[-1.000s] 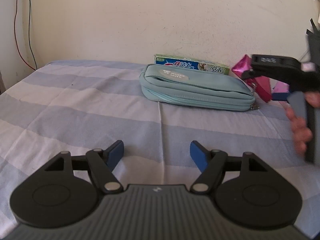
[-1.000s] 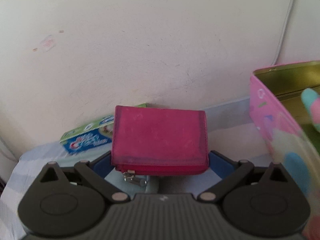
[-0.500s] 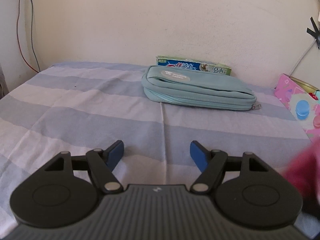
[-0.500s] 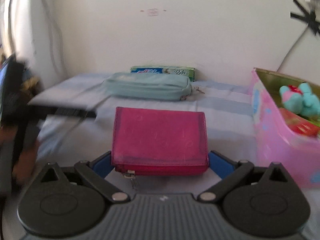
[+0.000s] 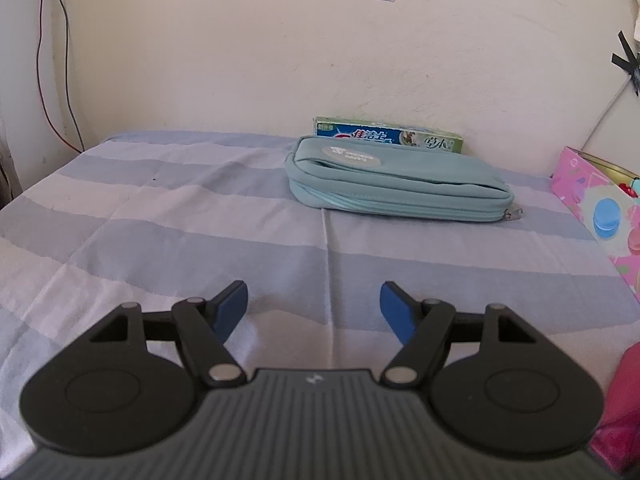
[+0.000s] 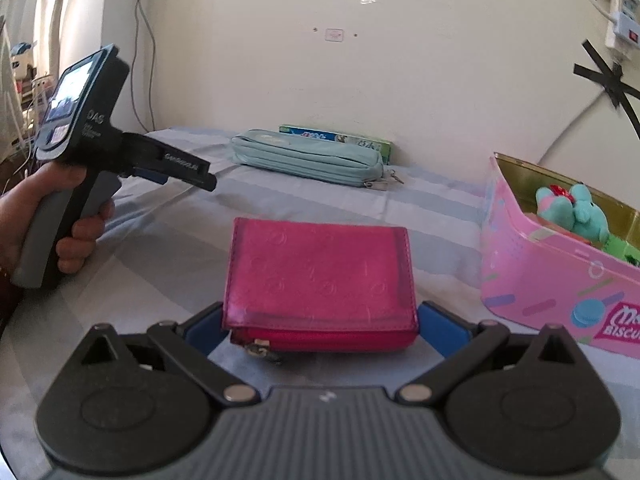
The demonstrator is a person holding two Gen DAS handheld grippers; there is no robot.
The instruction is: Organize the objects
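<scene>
The right tongs [image 6: 320,320] are clamping a pink wallet [image 6: 320,276] by its two sides, holding it above the striped bedsheet [image 6: 440,216], while the left tongs [image 5: 314,306] are standing apart with nothing between them. Beyond the wallet, a pink biscuit tin [image 6: 560,280] (a teal plush toy [image 6: 572,212] is lying inside) is sitting to the right. Farthest off, a light-blue pouch [image 6: 308,158] is lying near the wall, a toothpaste box [image 6: 344,138] just behind it.
</scene>
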